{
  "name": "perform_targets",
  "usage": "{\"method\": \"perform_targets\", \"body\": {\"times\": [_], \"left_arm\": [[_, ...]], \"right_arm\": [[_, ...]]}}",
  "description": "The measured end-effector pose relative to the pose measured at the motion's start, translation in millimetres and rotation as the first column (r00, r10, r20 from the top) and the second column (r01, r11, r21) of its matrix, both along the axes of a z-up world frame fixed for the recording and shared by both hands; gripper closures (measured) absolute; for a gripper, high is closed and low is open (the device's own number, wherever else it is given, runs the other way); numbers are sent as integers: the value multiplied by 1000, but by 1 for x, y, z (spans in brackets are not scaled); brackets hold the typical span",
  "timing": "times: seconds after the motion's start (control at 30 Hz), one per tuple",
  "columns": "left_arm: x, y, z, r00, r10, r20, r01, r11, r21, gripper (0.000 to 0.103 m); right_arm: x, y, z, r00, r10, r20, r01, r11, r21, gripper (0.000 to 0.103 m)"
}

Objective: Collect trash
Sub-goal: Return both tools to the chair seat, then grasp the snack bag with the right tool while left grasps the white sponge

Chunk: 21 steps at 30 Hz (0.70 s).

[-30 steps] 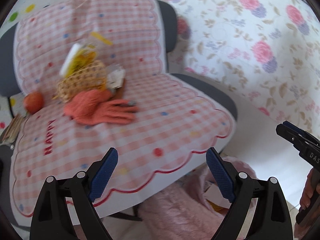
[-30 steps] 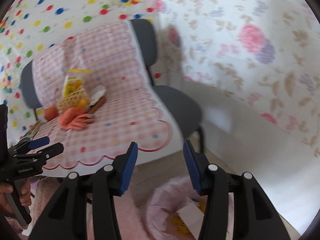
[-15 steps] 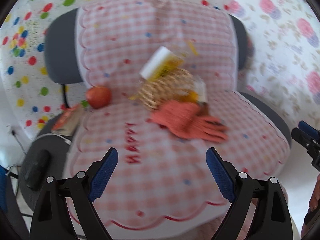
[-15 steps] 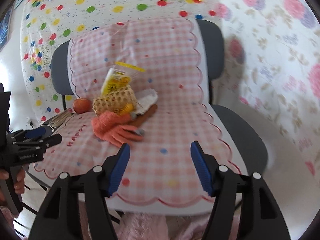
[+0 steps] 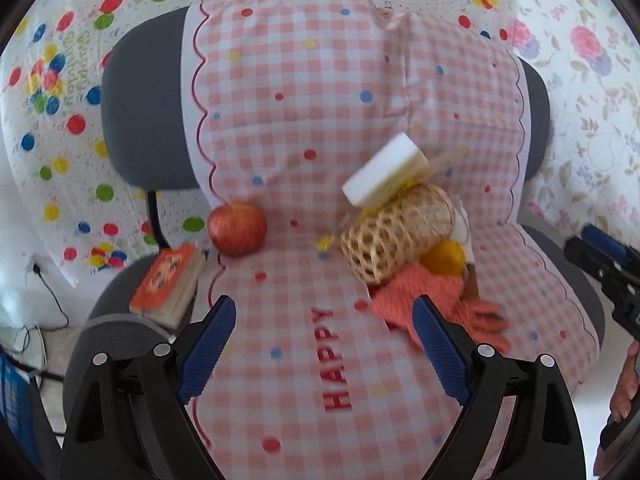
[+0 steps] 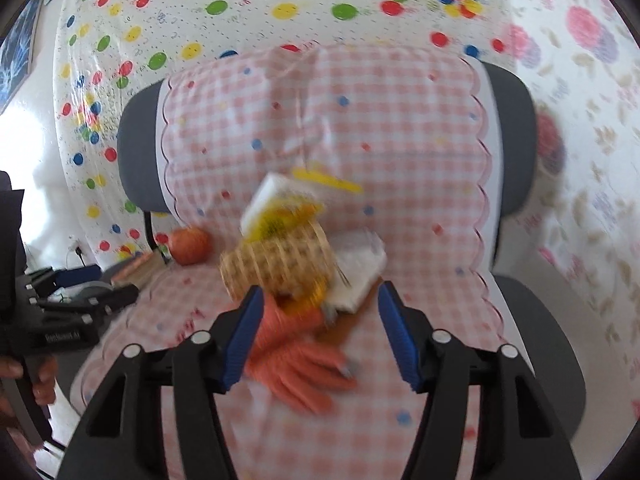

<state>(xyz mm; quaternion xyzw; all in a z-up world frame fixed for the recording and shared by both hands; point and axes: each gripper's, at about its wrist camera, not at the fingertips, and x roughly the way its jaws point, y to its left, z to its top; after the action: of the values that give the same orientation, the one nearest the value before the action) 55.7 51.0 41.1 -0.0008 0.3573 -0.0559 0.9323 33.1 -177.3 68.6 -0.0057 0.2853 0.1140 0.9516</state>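
Note:
A pile lies on the pink checked chair seat (image 5: pixel 304 320): a woven wicker tube (image 5: pixel 396 236), a white and yellow packet (image 5: pixel 384 176) leaning on it, an orange fruit (image 5: pixel 444 258), an orange glove (image 5: pixel 440 304) and crumpled white paper (image 6: pixel 356 272). A red apple (image 5: pixel 237 229) sits apart to the left. My left gripper (image 5: pixel 324 352) is open and empty, over the seat front. My right gripper (image 6: pixel 320 328) is open and empty, just before the glove (image 6: pixel 300 360) and the wicker tube (image 6: pixel 276 264). The right gripper also shows at the right edge of the left wrist view (image 5: pixel 600 256).
An orange book (image 5: pixel 168 280) lies on a second grey chair at the left. Cables run along the floor at far left. Balloon-print and flower-print sheets cover the wall behind. The chair has a grey back (image 5: pixel 140 120).
Both grippers swung from the chair's front edge and the pink bin on the floor toward the pile. The right gripper came much closer to the glove. Both stayed open.

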Motion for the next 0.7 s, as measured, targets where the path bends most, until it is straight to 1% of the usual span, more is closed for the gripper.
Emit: {"method": "perform_targets", "body": {"times": [0.13,0.27,0.33,0.5,0.53,0.6,0.63,0.67,0.7], "left_arm": [[30,4,10,1000,11,21,-11,1000,11,14],[59,11,11,999,35,26,-35,999,-1,14],[71,13,11,999,42,26,-42,999,-5,14],[92,9,8,999,36,22,-36,999,1,14],[94,8,7,999,32,20,-32,999,3,14],[95,5,4,1000,25,18,-25,1000,4,14],[93,3,3,1000,16,19,-16,1000,2,14],[91,2,2,1000,9,18,-9,1000,4,14],[88,0,1,1000,2,18,-2,1000,8,14]], "right_arm": [[40,24,15,999,34,21,-35,999,7,46],[81,41,19,1000,24,16,-24,1000,19,46],[98,42,16,1000,2,-2,-2,999,40,46],[135,33,3,995,-59,-83,69,989,134,47],[139,31,0,993,-63,-101,78,986,145,52],[146,26,-9,987,-59,-151,87,978,188,68],[148,21,-16,981,-45,-188,88,970,226,78],[147,16,-21,977,-29,-213,86,962,261,84],[145,14,-23,975,-22,-222,84,958,274,87]]}}
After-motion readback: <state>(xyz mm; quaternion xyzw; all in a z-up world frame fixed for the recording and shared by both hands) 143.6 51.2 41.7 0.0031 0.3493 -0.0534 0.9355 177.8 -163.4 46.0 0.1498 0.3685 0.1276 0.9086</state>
